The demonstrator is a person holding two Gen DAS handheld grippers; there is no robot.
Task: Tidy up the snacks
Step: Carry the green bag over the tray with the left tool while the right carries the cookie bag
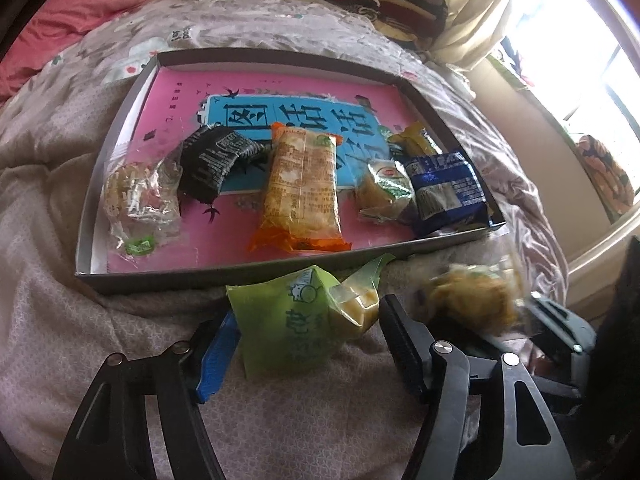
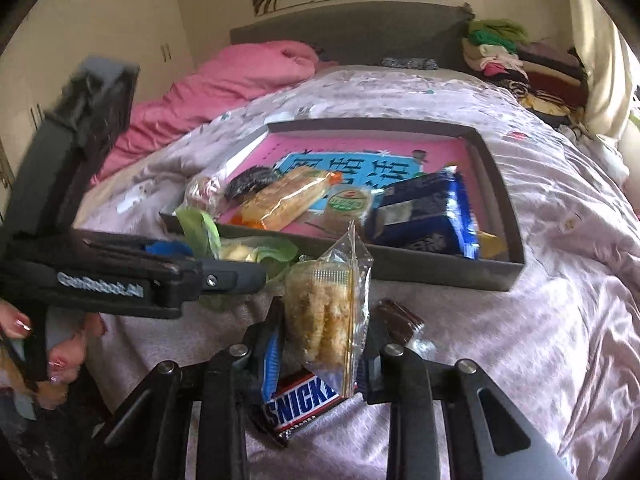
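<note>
Two grippers in play above the pale pink quilted bedspread (image 2: 520,320). Left gripper (image 1: 308,344): jaws apart, straddling a green plastic snack pouch with a cartoon cow print (image 1: 288,320) lying on the bedspread just short of the shallow grey cardboard tray (image 1: 160,276); pads not yet touching it. Risk: closing on the pouch's loose film corner only, so it slips or tears on lift. Right gripper (image 2: 320,344): jaws clamped on a clear-wrapped pack of pale puffed-rice cakes (image 2: 324,316), held upright above a brown bar wrapper reading "SNICKE" (image 2: 300,404). Risk: thin wrapper sliding between the pads, or the brittle cakes crushing; the pack could also clip the tray's near wall.

Tray already holds, left to right, a clear bag, black packet, orange-edged cracker pack (image 1: 302,196), green-label cake, blue foil packet (image 1: 448,192). Legible text: large Chinese characters on the blue panel of the pink tray liner (image 1: 288,120); "GenRobot.AI" on the left gripper body, right-wrist view.
</note>
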